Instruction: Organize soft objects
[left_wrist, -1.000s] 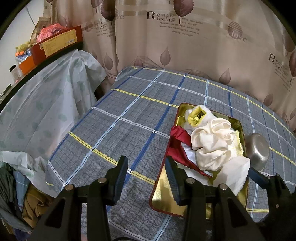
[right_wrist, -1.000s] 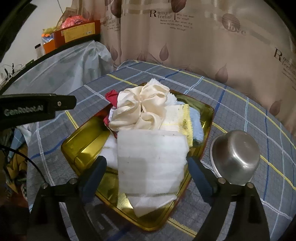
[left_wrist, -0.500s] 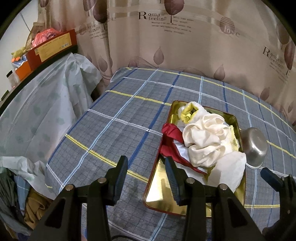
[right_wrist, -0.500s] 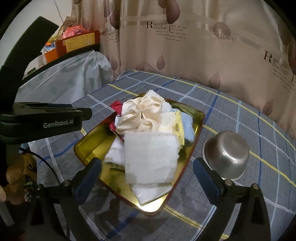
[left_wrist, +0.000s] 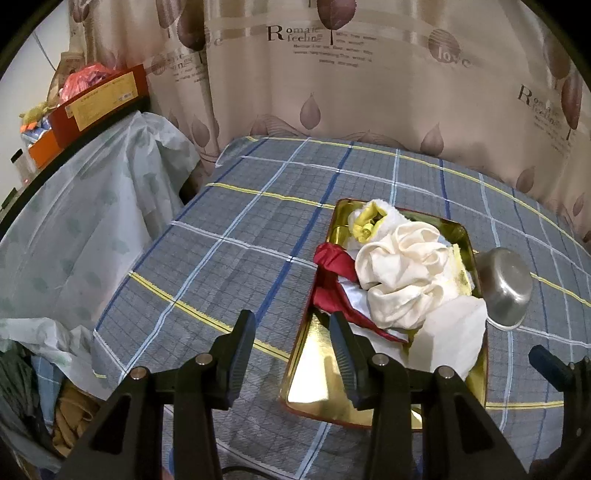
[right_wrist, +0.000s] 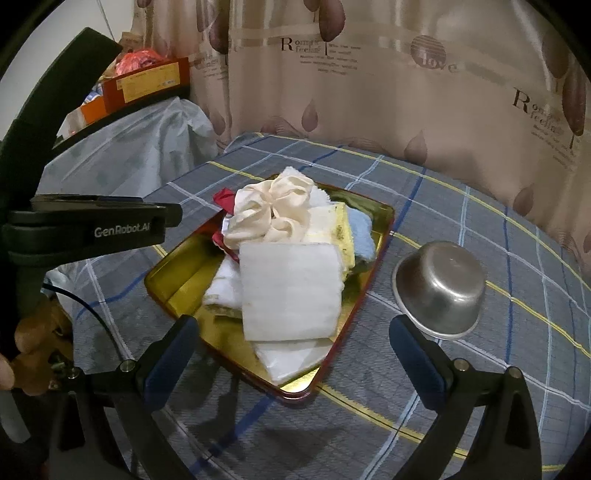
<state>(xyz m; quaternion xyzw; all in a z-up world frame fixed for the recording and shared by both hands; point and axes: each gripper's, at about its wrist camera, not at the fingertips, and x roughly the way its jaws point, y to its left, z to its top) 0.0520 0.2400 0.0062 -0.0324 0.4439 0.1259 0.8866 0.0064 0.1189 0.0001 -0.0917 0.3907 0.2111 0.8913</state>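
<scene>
Drawn back and opened wide, the right hand-held gripper (right_wrist: 293, 354) has released the white pad (right_wrist: 290, 291) onto the pile in the gold tray (right_wrist: 177, 273) on the tabletop (left_wrist: 229, 258). At left, the left hand-held gripper (left_wrist: 291, 354) hangs open and empty. Placement seems finished; another soft thing must be found.

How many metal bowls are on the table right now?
1: the metal bowl sits upside down on the plaid tablecloth, just right of the gold tray. None seems hidden.
</scene>
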